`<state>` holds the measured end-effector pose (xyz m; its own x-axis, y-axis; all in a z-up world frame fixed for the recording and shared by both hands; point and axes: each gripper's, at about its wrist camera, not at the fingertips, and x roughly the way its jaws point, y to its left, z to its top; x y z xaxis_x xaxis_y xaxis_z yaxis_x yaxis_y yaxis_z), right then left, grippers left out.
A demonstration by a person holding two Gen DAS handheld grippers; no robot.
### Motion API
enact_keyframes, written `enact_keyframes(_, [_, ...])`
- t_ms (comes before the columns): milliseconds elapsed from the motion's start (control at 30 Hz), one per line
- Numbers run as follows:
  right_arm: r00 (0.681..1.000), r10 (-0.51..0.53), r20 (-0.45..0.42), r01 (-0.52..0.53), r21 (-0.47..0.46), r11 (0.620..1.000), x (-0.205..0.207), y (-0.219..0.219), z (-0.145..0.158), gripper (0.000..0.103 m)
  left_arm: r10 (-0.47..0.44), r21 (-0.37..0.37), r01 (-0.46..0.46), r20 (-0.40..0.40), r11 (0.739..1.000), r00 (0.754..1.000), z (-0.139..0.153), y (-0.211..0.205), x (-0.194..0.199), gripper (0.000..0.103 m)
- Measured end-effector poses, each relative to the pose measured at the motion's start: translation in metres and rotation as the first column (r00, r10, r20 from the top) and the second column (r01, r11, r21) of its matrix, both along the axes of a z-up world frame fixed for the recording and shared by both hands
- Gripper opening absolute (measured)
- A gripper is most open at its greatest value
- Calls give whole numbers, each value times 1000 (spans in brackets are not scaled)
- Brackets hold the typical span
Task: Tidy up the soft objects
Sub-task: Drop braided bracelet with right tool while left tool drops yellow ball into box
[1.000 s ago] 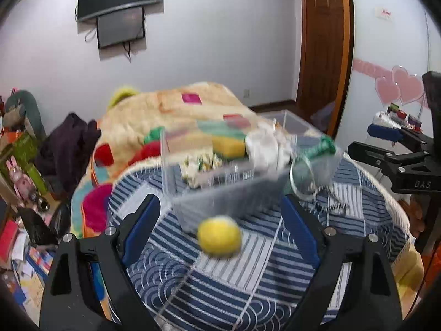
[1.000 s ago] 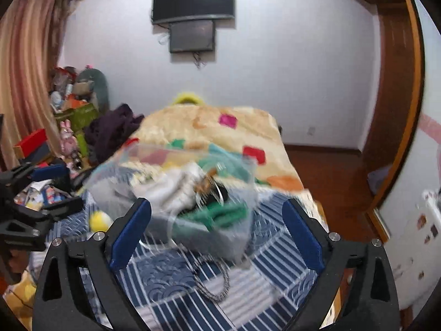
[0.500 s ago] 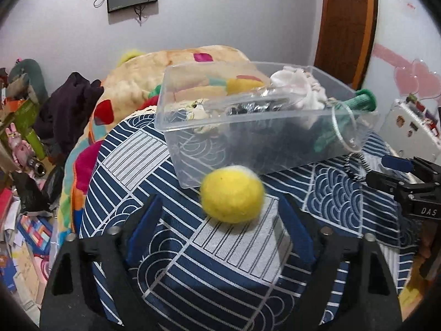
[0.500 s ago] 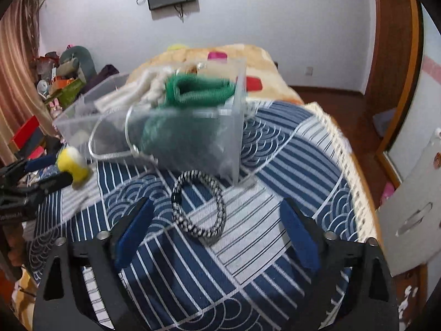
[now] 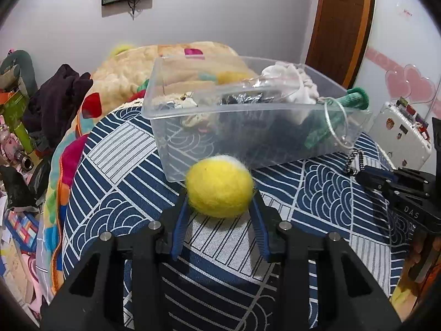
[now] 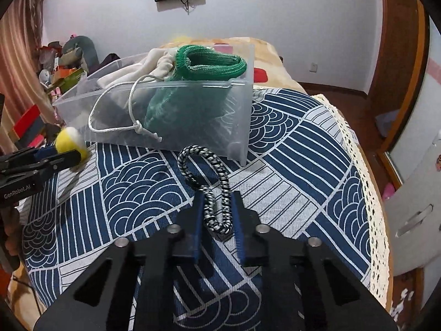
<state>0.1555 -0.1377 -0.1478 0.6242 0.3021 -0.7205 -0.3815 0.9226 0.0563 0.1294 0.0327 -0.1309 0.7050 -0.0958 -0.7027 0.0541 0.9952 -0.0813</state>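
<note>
A clear plastic bin [image 5: 278,127] stands on the blue patterned tablecloth [image 5: 115,187], holding a white cloth bag [image 5: 289,82], a green knit item [image 6: 209,63] and other soft things. My left gripper [image 5: 219,195] is shut on a fuzzy yellow ball [image 5: 219,186] just in front of the bin; the ball also shows in the right wrist view [image 6: 69,140]. My right gripper [image 6: 217,204] is shut on a black-and-white braided rope loop [image 6: 212,173] lying on the cloth before the bin's corner.
The table [image 6: 355,149] has a lace-trimmed edge at the right. A bed with a colourful blanket [image 5: 129,63] lies behind the bin. Clutter and dark clothes [image 5: 55,93] are at the left. A white drawer unit [image 6: 413,207] stands at the right.
Both grippers moved down and forward to the tablecloth. The left closed on the yellow ball. The right closed on the braided rope loop.
</note>
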Motion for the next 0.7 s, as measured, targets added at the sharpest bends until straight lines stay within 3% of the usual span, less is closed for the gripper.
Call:
enact_keyframes(400, [998,18,66,-23,61,998,-11,-5,22,13,0,59,-6,110,998,994,28,-9,-29,41])
enact_keyframes(700, [972,17,233,-39,93,995,-14,-3,78,13,3,38,-11,210,999,978,75,-4,-30,41])
